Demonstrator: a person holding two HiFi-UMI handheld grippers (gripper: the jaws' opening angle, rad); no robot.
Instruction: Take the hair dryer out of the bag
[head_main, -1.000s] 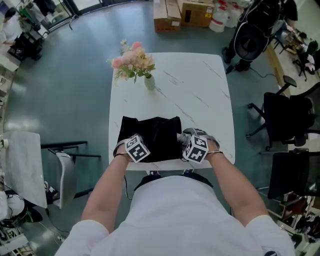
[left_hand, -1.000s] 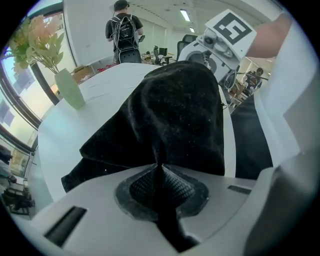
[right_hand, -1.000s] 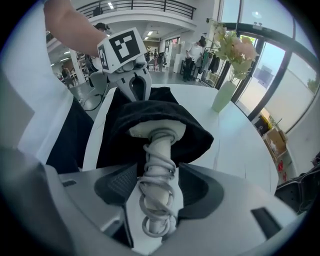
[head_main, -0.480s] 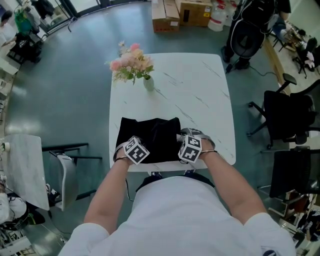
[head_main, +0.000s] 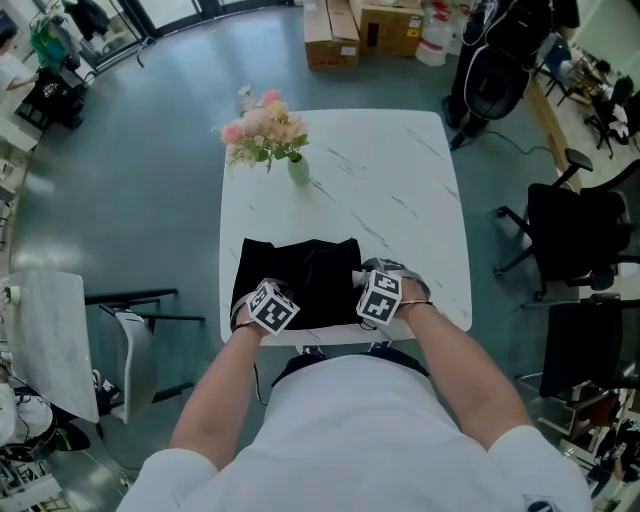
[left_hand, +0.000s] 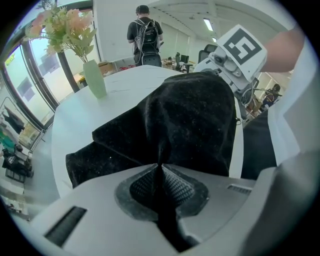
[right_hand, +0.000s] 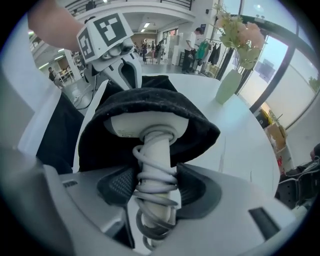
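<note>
You're clamping the L gripper (left_hand: 160, 172) down on a fold of the black bag (left_hand: 190, 115), jaws nearly together w/ the cloth pinched btw the pads. In the head view that gripper is sitting at the bag's lower-left corner, by the near edge of the table (head_main: 390, 180). Your R gripper (right_hand: 156, 187) is gripping the dryer (right_hand: 150, 126) by its white handle, w/ the cord (right_hand: 152, 175) wound round it. Its jaws have just been closing in on that handle, and the pads are pressing the coils on both sides. The dryer is sitting in the center of the R gripper view, handle pointing toward the camera. Its white body is lying half inside the bag mouth, w/ black cloth draping over the top and down both sides like a hood. In the head view this is happening at the bag's lower-right corner, both grippers pointing steeply down at lower center of the frame. The bag is lying on the white marbled table, in the lower half of the tabletop. A pale green vase (head_main: 299, 166) w/ pink flowers (head_main: 262, 125) is standing well apart from it, at the upper left of the tabletop. Cardboard boxes (head_main: 365, 28) are sitting on the floor at top center, and black office chairs (head_main: 575, 240) are standing at the right edge.
</note>
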